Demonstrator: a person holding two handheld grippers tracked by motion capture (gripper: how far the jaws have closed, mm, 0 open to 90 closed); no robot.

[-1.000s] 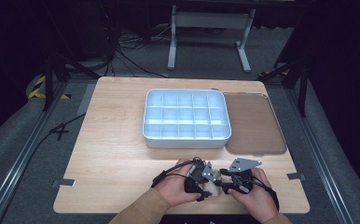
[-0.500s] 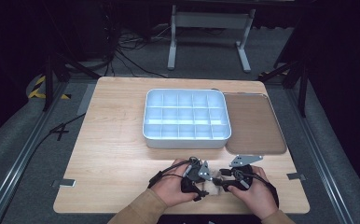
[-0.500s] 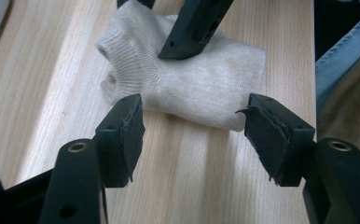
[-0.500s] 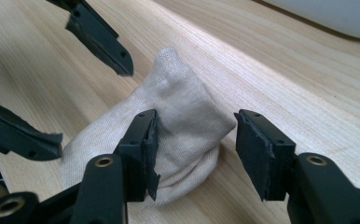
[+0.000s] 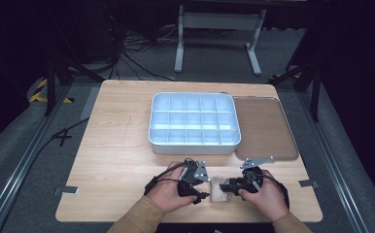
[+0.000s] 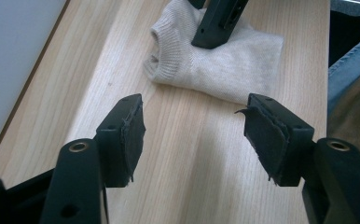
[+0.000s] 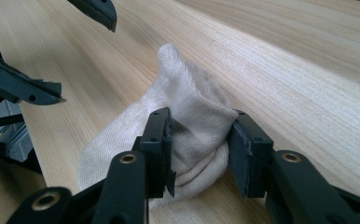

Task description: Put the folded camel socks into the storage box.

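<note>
Right gripper (image 7: 199,144), its fingers having just closed, pinches a beige sock (image 7: 187,112) at the bench's (image 5: 117,145) near edge to bunch it, while the left gripper (image 6: 194,135) waits beside it, fingers spread.

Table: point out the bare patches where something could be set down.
Table: bare wood left of the divided white tray, and a strip behind it. Crowded at the near edge, where both grippers meet at the beige sock; brown flat tray fills the right.
</note>
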